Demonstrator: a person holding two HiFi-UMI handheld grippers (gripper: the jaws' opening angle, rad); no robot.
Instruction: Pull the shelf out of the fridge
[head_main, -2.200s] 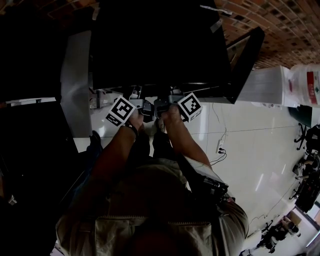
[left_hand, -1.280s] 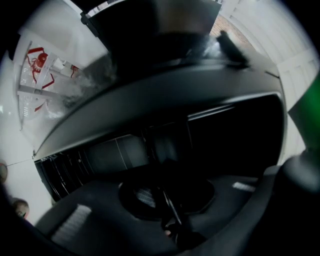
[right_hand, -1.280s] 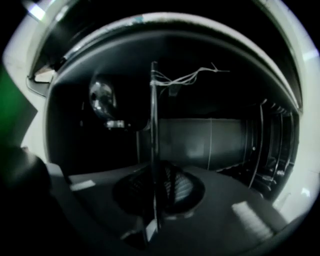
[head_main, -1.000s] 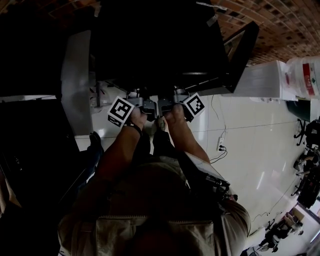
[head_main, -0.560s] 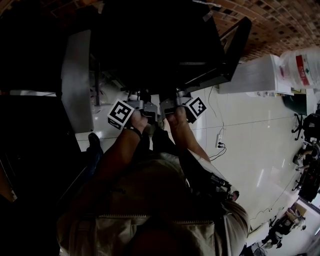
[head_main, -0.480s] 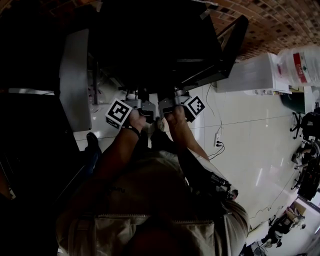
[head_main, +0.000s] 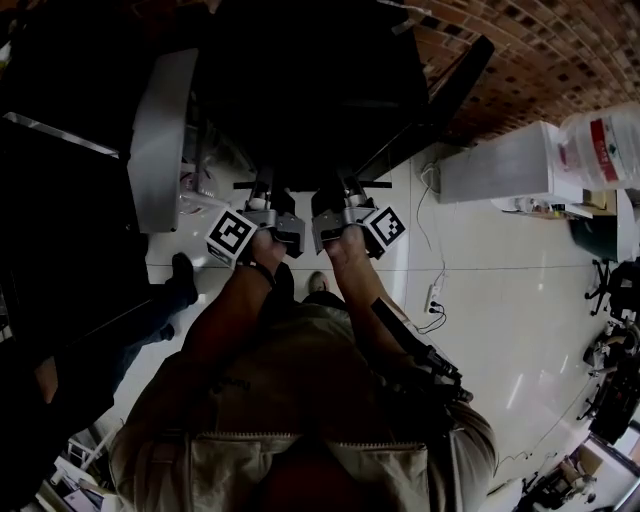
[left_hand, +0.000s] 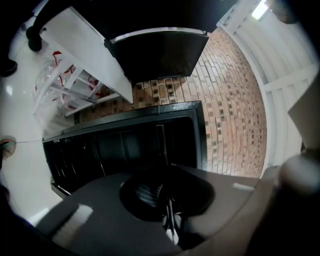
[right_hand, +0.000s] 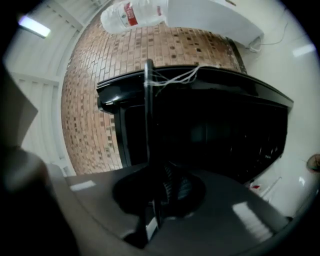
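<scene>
Ideally the left gripper (head_main: 262, 188) and right gripper (head_main: 347, 190), both clamped shut on the shelf (right_hand: 148, 107) edge, draw back level together (a skewed pull would likely jam it).

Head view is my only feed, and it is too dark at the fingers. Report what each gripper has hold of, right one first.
Observer: The right gripper view shows the right gripper shut on the shelf, seen edge-on as a thin dark bar.
Operator: Now the left.
Observer: The left gripper view shows the left gripper shut on the same thin edge.
Operator: Tell me if anything is attached to that shelf.
Observer: In the right gripper view, thin white strands meet the bar near its far end and run off to one side. I cannot tell what they are tied to.
</scene>
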